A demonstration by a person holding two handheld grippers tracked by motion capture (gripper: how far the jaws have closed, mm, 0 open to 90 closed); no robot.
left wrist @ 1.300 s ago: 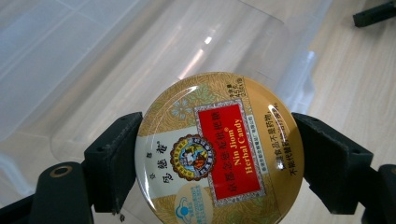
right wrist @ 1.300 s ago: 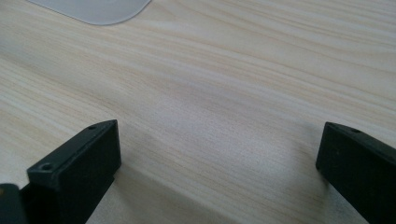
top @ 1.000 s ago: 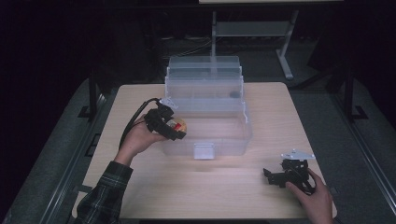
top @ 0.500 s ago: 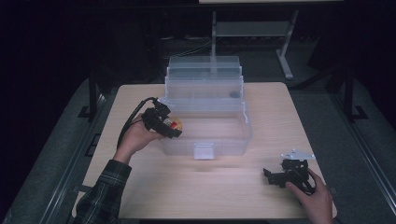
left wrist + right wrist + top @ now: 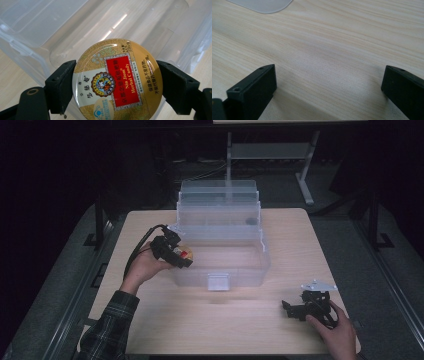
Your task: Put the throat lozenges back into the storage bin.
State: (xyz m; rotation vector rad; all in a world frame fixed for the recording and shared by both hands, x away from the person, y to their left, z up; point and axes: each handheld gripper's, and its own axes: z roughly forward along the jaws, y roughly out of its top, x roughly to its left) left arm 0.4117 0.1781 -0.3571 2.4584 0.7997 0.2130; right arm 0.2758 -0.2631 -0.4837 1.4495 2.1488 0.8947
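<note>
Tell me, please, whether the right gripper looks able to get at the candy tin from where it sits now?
Probably not without a long move: the right gripper sits open, low over the table's near right part, while the candy tin is clamped in the left gripper at the clear box's far left side.

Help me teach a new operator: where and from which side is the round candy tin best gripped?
Grip the candy tin across its rim, one jaw on each opposite edge, as the left gripper does now. Its flat round shape gives the pads firm purchase at the widest point, label face up, above the clear box.
</note>
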